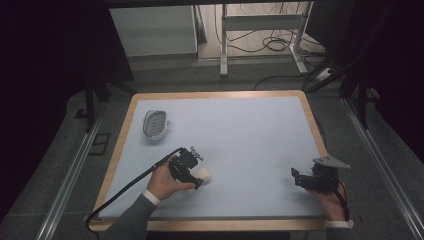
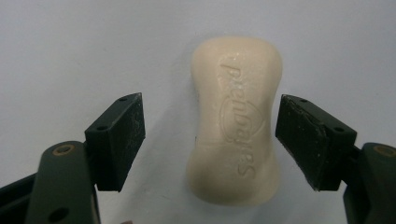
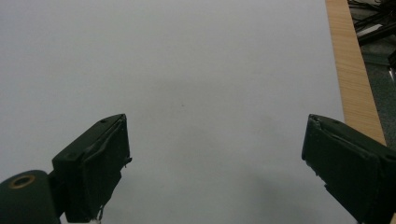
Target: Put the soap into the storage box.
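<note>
A cream bar of soap [image 2: 236,121] with raised lettering lies flat on the pale blue table mat. My left gripper [image 2: 210,140] is open around it, one jaw on each long side, with a small gap on both sides. In the high view the soap [image 1: 204,175] pokes out to the right of the left gripper [image 1: 197,180], near the table's front left. My right gripper [image 3: 215,168] is open over bare mat with nothing between its jaws; from above, the right gripper [image 1: 299,178] rests at the front right.
A white oval soap dish [image 1: 155,124] with a slotted insert sits at the back left of the mat. The table's wooden rim [image 3: 355,70] runs close along the right gripper's right side. A black cable [image 1: 125,187] trails from the left gripper to the front edge.
</note>
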The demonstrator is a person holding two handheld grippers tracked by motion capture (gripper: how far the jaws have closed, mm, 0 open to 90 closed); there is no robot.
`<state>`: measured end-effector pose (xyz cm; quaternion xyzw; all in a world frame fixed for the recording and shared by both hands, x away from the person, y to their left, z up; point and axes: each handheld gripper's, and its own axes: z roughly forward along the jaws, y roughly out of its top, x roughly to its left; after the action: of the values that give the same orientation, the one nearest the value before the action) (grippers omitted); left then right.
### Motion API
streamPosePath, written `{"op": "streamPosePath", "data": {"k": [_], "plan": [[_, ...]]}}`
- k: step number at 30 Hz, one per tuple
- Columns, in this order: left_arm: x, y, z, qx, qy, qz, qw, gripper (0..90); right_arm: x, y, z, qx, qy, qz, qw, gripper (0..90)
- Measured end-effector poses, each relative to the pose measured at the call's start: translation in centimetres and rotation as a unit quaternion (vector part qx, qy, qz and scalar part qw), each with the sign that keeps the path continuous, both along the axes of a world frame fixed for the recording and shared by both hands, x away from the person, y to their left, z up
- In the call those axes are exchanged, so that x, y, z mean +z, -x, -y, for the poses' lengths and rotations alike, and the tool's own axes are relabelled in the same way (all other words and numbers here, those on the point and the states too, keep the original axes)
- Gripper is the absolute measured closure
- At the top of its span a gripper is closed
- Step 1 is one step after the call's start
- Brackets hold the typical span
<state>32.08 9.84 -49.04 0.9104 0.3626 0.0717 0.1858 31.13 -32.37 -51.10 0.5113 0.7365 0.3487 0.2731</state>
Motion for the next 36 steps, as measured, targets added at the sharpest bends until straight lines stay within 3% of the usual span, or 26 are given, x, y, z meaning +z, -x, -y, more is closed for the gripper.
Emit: {"op": "streamPosePath", "data": {"k": [7,18,21,31,36], "plan": [[-1.0,-0.1,0.7,-0.004,-0.008,-0.011,0.9999,26.9,0.0,0.0,0.1,-0.001,0.001,0.001,1.0,7.5],[-1.6,0.1,1.0,-0.017,-0.014,-0.018,0.9996,40.0,-0.1,0.0,0.1,-0.003,0.003,0.0,1.0,7.5],[-1.6,0.2,1.0,-0.023,-0.01,-0.019,0.9995,48.6,-0.1,0.0,0.1,-0.003,0.004,0.001,1.0,7.5],[-1.2,0.1,0.5,-0.022,-0.008,-0.019,0.9995,49.7,0.0,0.1,0.3,-0.006,0.003,0.002,1.0,7.5],[-0.1,-0.1,-0.3,-0.013,0.01,-0.008,0.9998,49.7,0.0,0.1,0.3,-0.007,0.003,0.002,1.0,7.5]]}}
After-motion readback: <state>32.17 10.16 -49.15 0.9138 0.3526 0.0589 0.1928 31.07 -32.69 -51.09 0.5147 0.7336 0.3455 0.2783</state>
